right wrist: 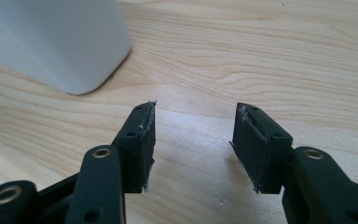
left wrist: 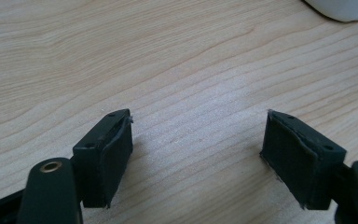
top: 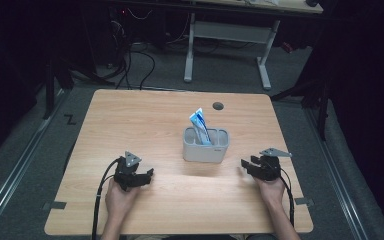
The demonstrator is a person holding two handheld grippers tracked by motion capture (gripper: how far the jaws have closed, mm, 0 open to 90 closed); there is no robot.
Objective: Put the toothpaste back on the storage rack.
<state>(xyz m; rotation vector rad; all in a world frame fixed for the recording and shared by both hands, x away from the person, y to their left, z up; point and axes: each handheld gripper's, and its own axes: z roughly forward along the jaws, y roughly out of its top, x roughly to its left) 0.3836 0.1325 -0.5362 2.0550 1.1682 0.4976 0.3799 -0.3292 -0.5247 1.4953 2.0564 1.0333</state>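
A grey holder [top: 205,146] stands near the middle of the wooden table [top: 130,120], with a blue and white tube [top: 199,126] leaning upright in it. My left gripper [top: 147,176] rests low on the table to the holder's front left, open, nothing between its jaws [left wrist: 198,144]. My right gripper [top: 245,165] sits to the holder's front right, open and empty [right wrist: 193,135]. In the right gripper view the holder's pale corner [right wrist: 60,42] is at the upper left. A bit of the holder's base [left wrist: 342,9] shows at the top right of the left gripper view.
A round cable hole [top: 218,105] lies in the tabletop behind the holder. Beyond the table stand another desk's white legs [top: 190,50] and cables on the dark floor. A person's hands [top: 120,200] hold both grippers near the front edge.
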